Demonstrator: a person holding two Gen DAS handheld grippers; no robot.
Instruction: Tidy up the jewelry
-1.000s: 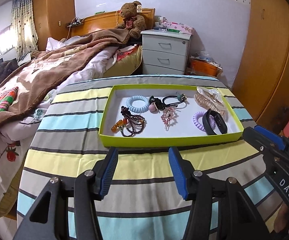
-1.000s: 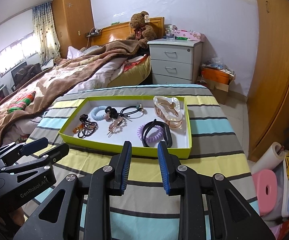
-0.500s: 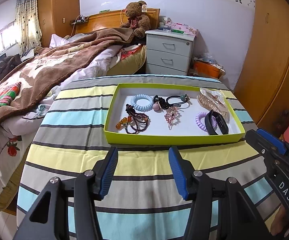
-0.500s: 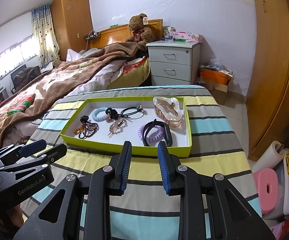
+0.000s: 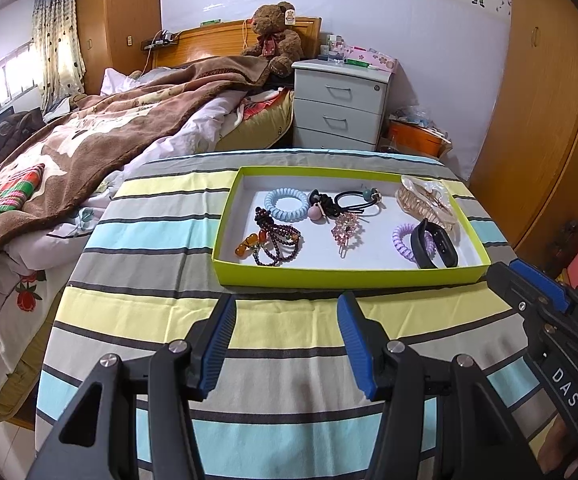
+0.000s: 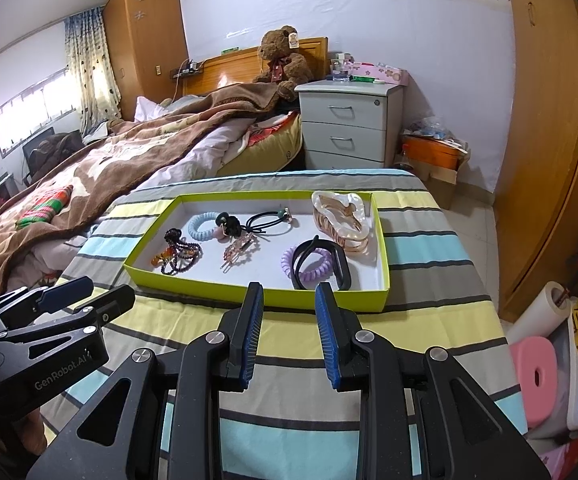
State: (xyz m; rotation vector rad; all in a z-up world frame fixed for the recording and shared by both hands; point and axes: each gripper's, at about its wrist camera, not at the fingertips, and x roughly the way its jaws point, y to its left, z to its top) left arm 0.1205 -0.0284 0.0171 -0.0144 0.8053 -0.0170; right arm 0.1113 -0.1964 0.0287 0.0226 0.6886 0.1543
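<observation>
A lime-green tray (image 5: pixel 349 278) (image 6: pixel 257 294) sits on the striped table. In it lie a blue coil hair tie (image 5: pixel 286 204), a dark bead bracelet (image 5: pixel 275 242), a black hair tie (image 5: pixel 347 200), a pink crystal clip (image 5: pixel 345 230), a purple coil tie (image 5: pixel 403 240), a black band (image 5: pixel 435 246) and a clear claw clip (image 5: pixel 427 202). My left gripper (image 5: pixel 285 320) is open and empty, short of the tray's near wall. My right gripper (image 6: pixel 289 306) is open and empty, at the tray's near right wall.
The striped tablecloth (image 5: pixel 209 320) covers the table. A bed with a brown blanket (image 5: pixel 89 140) lies to the left, a grey nightstand (image 5: pixel 339 108) stands behind, and a wooden wardrobe (image 5: pixel 537 100) is on the right. Pink stools and paper rolls (image 6: pixel 541 344) stand by the table's right side.
Both grippers have drawn back and risen slightly from the tray. Both stay open and empty. The tray's contents have not moved.
</observation>
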